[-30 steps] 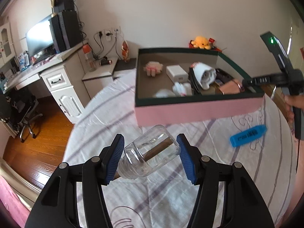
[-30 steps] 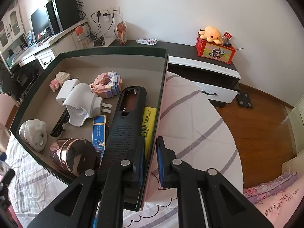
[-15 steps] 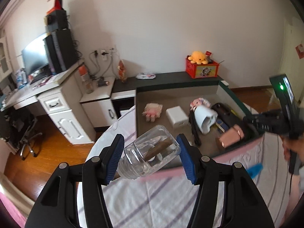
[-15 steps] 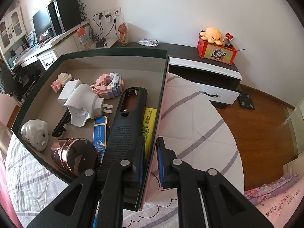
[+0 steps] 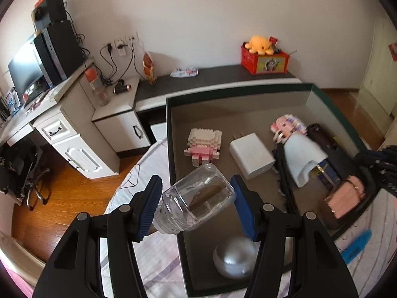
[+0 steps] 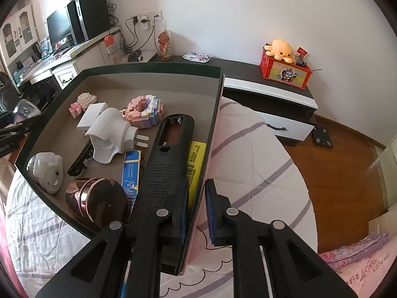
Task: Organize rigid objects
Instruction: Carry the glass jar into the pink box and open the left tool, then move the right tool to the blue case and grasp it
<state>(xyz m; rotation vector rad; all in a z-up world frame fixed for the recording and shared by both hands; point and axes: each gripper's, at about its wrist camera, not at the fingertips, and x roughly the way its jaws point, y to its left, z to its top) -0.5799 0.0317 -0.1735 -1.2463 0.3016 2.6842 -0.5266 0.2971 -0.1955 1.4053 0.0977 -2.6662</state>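
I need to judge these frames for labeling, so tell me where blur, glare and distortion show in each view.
Left wrist view: motion blur smears the pink block toy and white plug adapter; the clear jar in the left tongs stays sharp. Right wrist view: sharp throughout, highlights on the rose-gold lid. Both views: fisheye bends the box rim, corners dark.

Left claw point(image 5: 196, 204) clamped, right claw point(image 6: 196, 211) pinched shut.
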